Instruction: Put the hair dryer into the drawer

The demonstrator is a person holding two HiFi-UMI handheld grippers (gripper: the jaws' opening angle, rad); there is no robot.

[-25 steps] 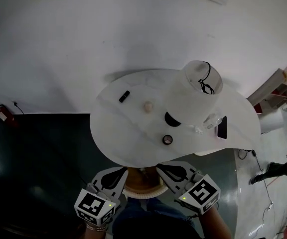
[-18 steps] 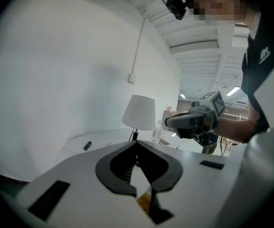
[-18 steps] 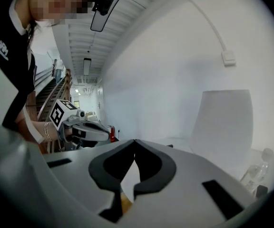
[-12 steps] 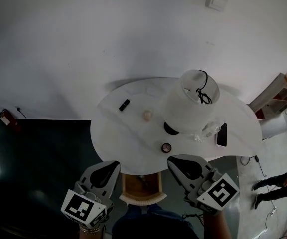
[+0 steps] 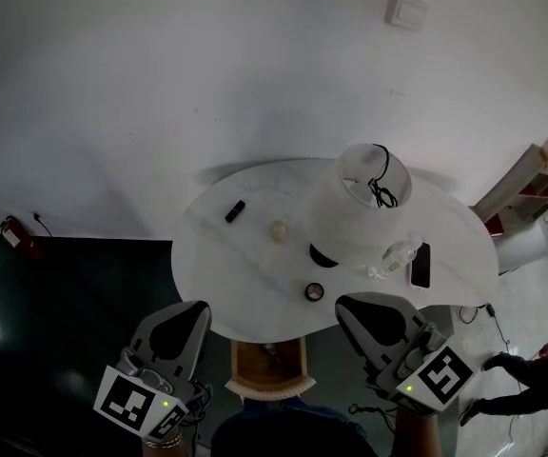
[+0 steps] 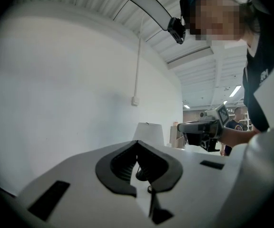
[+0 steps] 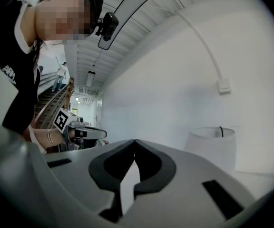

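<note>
Two hand-held grippers point(image 5: 199, 308) point(image 5: 344, 306), one table point(image 5: 245, 267), one lamp point(image 5: 350, 212), one drawer point(image 5: 268, 386), one phone point(image 5: 420, 265)

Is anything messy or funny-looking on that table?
A black cord dangles over the top rim of the lampshade, which looks out of place. Under the table, the drawer stands pulled open.
</note>
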